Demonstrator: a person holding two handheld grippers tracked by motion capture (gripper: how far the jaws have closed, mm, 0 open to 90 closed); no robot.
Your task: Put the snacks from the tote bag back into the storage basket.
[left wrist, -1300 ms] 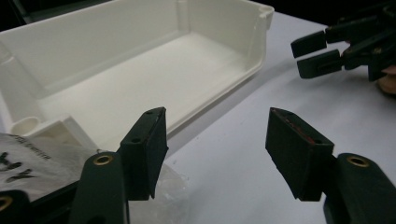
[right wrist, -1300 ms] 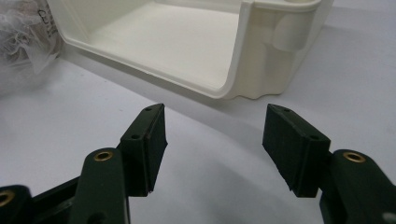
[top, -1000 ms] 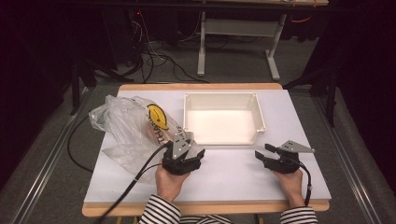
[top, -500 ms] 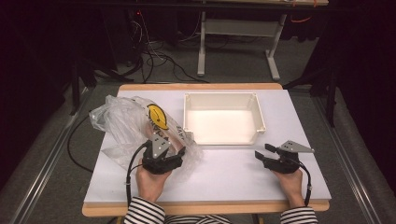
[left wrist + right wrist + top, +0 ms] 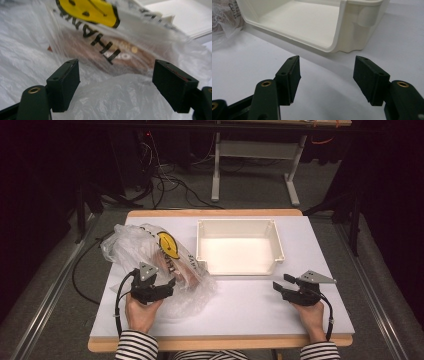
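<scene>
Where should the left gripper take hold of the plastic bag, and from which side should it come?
Probably the loose crumpled film at the plastic bag's near edge, approached from the person's side, low and level. There the plastic bunches into folds thin enough to pinch, while the brown package inside looks too wide. The left gripper, fingers just opened with nothing pinched, already faces that fold.

A white table top (image 5: 250, 305) with a pale wooden edge stood on a grey floor (image 5: 55, 285). On it, right of the middle and toward the far side, sat a cream plastic bin (image 5: 240, 226), open at the top and bare inside, with a lowered near wall. Beyond the table a tangle of dark cables (image 5: 165, 180) lay on the floor, left of a grey frame with two feet (image 5: 292, 185). The surroundings were dark.
</scene>
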